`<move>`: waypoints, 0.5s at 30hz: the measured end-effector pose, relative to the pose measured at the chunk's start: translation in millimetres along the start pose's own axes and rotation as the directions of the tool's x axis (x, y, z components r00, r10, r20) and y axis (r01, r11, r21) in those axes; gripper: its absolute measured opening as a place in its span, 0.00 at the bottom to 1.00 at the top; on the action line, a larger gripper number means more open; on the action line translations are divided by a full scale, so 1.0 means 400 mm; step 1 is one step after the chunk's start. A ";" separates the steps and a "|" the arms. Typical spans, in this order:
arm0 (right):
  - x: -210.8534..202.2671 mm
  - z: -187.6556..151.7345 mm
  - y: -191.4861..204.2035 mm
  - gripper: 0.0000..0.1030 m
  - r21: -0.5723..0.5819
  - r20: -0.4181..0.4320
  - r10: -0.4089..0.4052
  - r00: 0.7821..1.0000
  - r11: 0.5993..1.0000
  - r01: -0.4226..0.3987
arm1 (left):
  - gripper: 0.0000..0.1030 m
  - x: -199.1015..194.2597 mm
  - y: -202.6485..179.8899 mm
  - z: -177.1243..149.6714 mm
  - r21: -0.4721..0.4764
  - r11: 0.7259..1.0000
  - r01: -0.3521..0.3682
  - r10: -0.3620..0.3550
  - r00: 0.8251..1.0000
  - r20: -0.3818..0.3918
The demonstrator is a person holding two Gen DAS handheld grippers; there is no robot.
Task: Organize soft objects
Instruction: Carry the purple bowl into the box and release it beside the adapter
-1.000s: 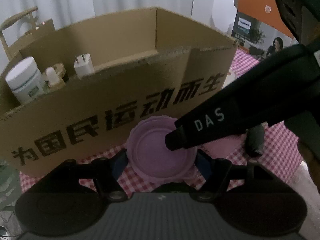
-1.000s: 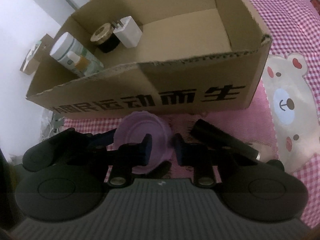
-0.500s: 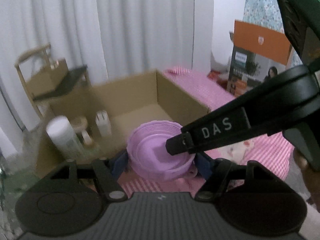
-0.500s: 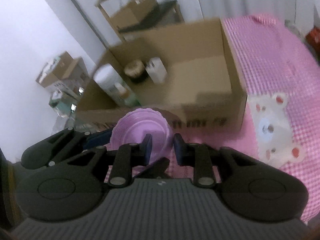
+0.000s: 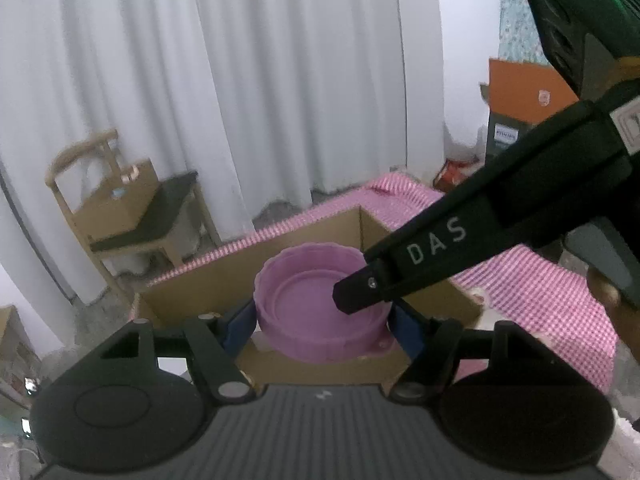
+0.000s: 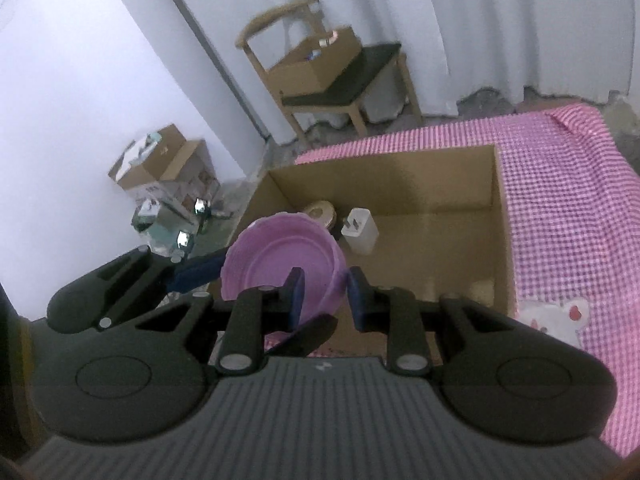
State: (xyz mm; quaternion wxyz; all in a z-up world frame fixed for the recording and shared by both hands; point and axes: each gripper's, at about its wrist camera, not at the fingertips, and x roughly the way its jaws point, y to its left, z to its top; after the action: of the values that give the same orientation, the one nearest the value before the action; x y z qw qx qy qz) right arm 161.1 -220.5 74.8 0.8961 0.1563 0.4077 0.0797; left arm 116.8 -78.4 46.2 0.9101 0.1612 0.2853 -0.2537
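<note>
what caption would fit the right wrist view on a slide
Both grippers hold a purple collapsible bowl above an open cardboard box on a pink checked cloth.

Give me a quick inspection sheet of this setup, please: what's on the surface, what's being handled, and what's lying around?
Surface: pink checked cloth with a bear print at its near edge.
Job's things: purple bowl, held above the open cardboard box.
Clutter: white charger plug and a round wooden-topped item inside the box.
Grippers: left gripper shut on the bowl's sides; right gripper pinching the bowl's rim between its fingers.
Cables: nothing seen.
Surroundings: white curtains, wooden chair carrying a box, more boxes on the floor.
</note>
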 end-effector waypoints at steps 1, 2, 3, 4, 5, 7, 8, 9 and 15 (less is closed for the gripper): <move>0.021 0.017 -0.009 0.22 0.004 -0.022 0.000 1.000 1.000 0.000 | 0.71 0.020 0.010 0.005 -0.001 1.000 0.006 -0.006 1.000 -0.016; 0.043 0.033 -0.021 0.22 0.017 -0.047 0.001 0.999 1.000 -0.001 | 0.71 0.044 0.022 0.011 -0.009 1.000 0.017 -0.017 0.999 -0.040; 0.068 0.042 -0.026 0.22 0.022 -0.067 0.002 0.998 1.000 -0.001 | 0.71 0.065 0.036 0.013 -0.016 1.000 0.027 -0.028 0.998 -0.063; 0.095 0.058 -0.040 0.22 0.030 -0.092 0.005 0.996 1.000 -0.002 | 0.71 0.088 0.046 0.017 -0.022 0.999 0.036 -0.038 0.996 -0.082; 0.120 0.070 -0.051 0.22 0.045 -0.114 0.008 0.993 0.999 -0.002 | 0.71 0.109 0.058 0.019 -0.031 0.998 0.046 -0.049 0.994 -0.102; 0.165 0.087 -0.068 0.22 0.057 -0.160 0.008 0.987 0.998 0.001 | 0.71 0.163 0.082 0.024 -0.046 0.997 0.064 -0.070 0.986 -0.152; 0.191 0.095 -0.076 0.22 0.063 -0.184 0.005 0.983 0.998 0.007 | 0.71 0.190 0.091 0.028 -0.050 0.996 0.073 -0.080 0.981 -0.175; 0.212 0.097 -0.079 0.22 0.056 -0.204 -0.003 0.979 0.998 0.015 | 0.71 0.211 0.100 0.026 -0.055 0.995 0.081 -0.090 0.976 -0.198; 0.342 0.118 -0.111 0.23 0.021 -0.337 -0.039 0.941 0.999 0.049 | 0.71 0.342 0.143 0.022 -0.099 0.988 0.120 -0.147 0.931 -0.334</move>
State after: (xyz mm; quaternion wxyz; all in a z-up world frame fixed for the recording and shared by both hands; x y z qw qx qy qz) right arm 287.1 -235.3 -7.9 0.8125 0.1441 0.5593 0.0793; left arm 249.2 -86.0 -20.5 0.8333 0.1477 0.4580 -0.2720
